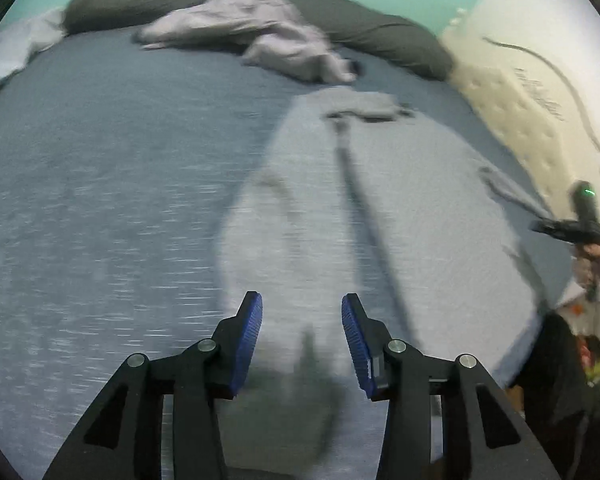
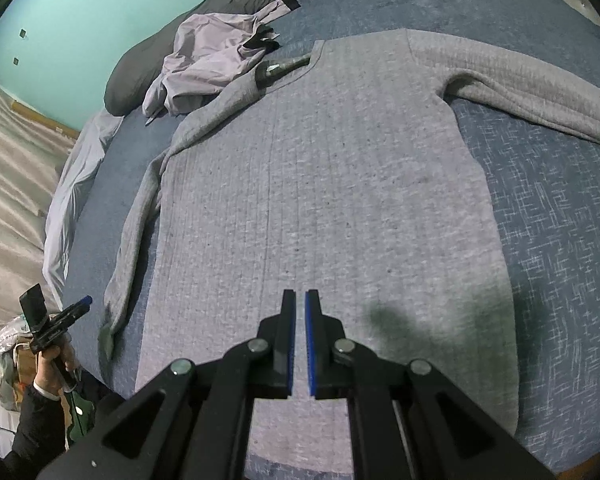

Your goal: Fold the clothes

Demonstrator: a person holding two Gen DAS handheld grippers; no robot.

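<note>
The grey sweater point(image 2: 324, 200) lies flat and face-down on the blue bed point(image 2: 560, 208), body smoothed and both sleeves spread outward, so laying-out looks finished while no fold is made yet. The left gripper point(image 1: 302, 320) hovers with jaws apart and empty; the right gripper point(image 2: 300, 320) has its jaws together, gripping nothing. A crumpled lilac garment point(image 2: 212, 60) waits near the pillows.

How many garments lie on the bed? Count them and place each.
2. A grey sweater lies spread flat in the middle of the bed; a crumpled lilac garment sits beyond its collar by the dark pillow. More could be hidden.
</note>
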